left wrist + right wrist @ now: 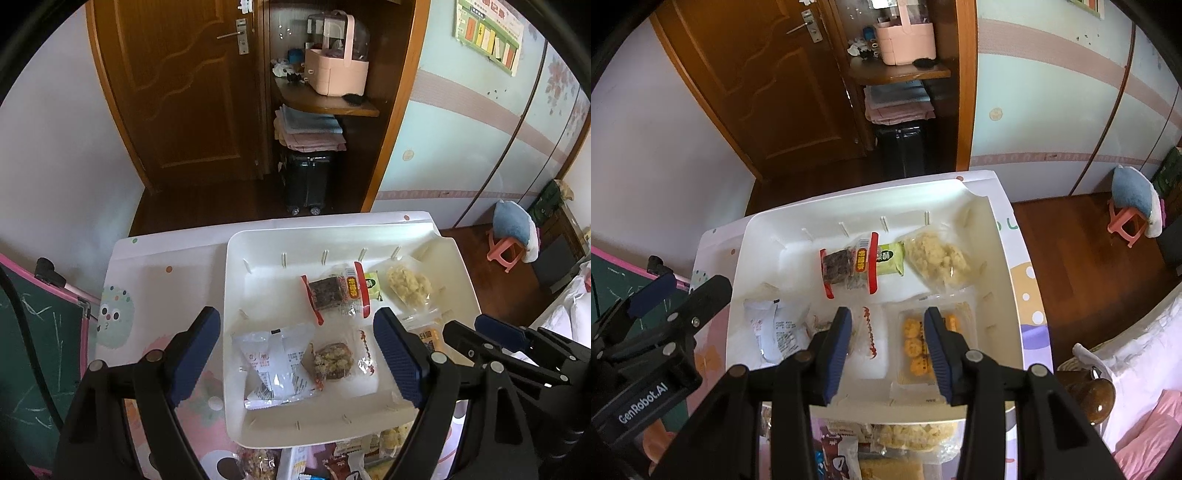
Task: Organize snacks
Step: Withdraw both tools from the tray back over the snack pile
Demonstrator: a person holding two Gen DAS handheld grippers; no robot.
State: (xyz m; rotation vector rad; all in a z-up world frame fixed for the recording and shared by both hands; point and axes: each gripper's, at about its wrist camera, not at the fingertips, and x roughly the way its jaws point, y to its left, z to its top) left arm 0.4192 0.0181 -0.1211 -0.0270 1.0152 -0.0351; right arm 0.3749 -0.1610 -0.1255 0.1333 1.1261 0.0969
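A white tray [236,280] sits on a small tabletop [155,258] covered with a pastel cartoon print, and most of the snacks lie inside it. Along the tray's far side are a red-edged packet with a dark bar [849,269], a small green packet [890,258] touching it, and a clear bag of pale yellow puffed pieces [938,254] toward the far right corner. On the near side lie a white printed pouch [273,365] at the left, a clear wrapper holding a brown nutty cake [332,360] beside it, and a clear pack of orange round biscuits [916,343] at the right. More loose snack packets [886,439] are heaped on the tabletop just in front of the tray's near rim.

The left gripper [295,354] hovers over the near-left part of the tray, its jaws spread wide with the white pouch and the nutty cake seen between them, gripping nothing. The right gripper [886,350] hangs over the near-right part, jaws moderately parted and empty, with the orange biscuit pack just under its right finger. The two grippers sit side by side, near each other but apart.

Behind the tabletop stand a brown wooden door [177,81] and a shelf with a pink basket [336,70]
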